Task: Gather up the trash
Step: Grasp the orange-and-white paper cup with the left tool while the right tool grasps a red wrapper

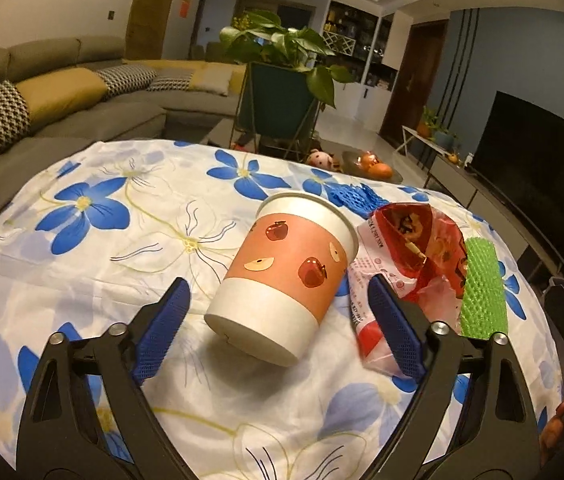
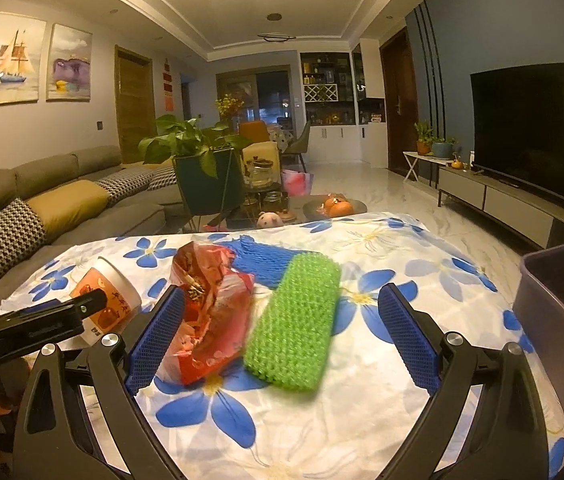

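Left tool [image 1: 278, 322], jaws wide and holding nothing, flanks the base of a cup [image 1: 282, 276] lying on its side on the floral-clothed table [image 1: 102, 240]. Right tool [image 2: 282, 336], likewise wide and empty, brackets a red wrapper [image 2: 210, 312] and a green net [image 2: 294, 320] lying side by side. A blue net [image 2: 260, 262] lies beyond; a bin [image 2: 562, 320] stands at the right edge.
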`<state>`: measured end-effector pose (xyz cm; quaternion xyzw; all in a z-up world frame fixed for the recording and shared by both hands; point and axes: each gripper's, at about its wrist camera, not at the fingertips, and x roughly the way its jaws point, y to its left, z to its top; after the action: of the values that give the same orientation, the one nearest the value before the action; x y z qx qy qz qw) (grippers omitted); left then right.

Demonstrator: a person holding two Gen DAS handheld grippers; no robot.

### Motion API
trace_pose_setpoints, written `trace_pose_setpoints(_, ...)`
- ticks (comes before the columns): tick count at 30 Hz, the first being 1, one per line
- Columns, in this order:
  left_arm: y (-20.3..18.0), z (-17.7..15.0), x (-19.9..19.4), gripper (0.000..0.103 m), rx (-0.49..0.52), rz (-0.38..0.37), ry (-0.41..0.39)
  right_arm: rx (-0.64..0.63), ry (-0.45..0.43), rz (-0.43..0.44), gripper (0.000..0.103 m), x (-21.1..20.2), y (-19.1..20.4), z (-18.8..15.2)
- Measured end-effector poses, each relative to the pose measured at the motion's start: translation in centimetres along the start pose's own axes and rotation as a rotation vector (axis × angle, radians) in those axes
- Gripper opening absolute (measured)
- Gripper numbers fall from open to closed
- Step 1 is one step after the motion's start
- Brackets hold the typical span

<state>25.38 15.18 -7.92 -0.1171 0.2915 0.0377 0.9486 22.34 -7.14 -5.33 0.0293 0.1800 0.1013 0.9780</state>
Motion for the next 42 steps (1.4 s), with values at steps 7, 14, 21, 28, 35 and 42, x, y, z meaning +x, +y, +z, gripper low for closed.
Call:
trace_pose_setpoints(7,0.5,-0.2,1.3,0.065,-0.012,-0.045,0.05,-0.023,0.015,0.019,0.092,1.0,1.3,0.1)
trace_pose_setpoints(14,0.7,-0.6,0.8,0.061,-0.016,-0.068,0.026,-0.036,0.041,0.036,0.091,2.0,2.0,0.2)
trace_pose_setpoints(21,1.4,-0.6,-1.7,0.06,-0.039,-0.059,-0.047,-0.052,0.078,0.067,0.09,3.8,3.6,0.5)
trace_pose_setpoints(28,2.7,-1.2,-4.5,0.059,-0.062,-0.044,-0.1,-0.1,0.15,0.103,0.081,6.0,5.6,0.2)
trace_pose_setpoints(35,3.6,-1.8,-6.1,0.059,-0.083,-0.045,-0.121,-0.118,0.239,0.119,0.055,7.9,6.1,-0.4)
trace_pose_setpoints(42,3.6,-2.2,-7.9,0.059,-0.084,-0.04,-0.144,-0.145,0.253,0.156,0.01,7.6,6.6,-0.9)
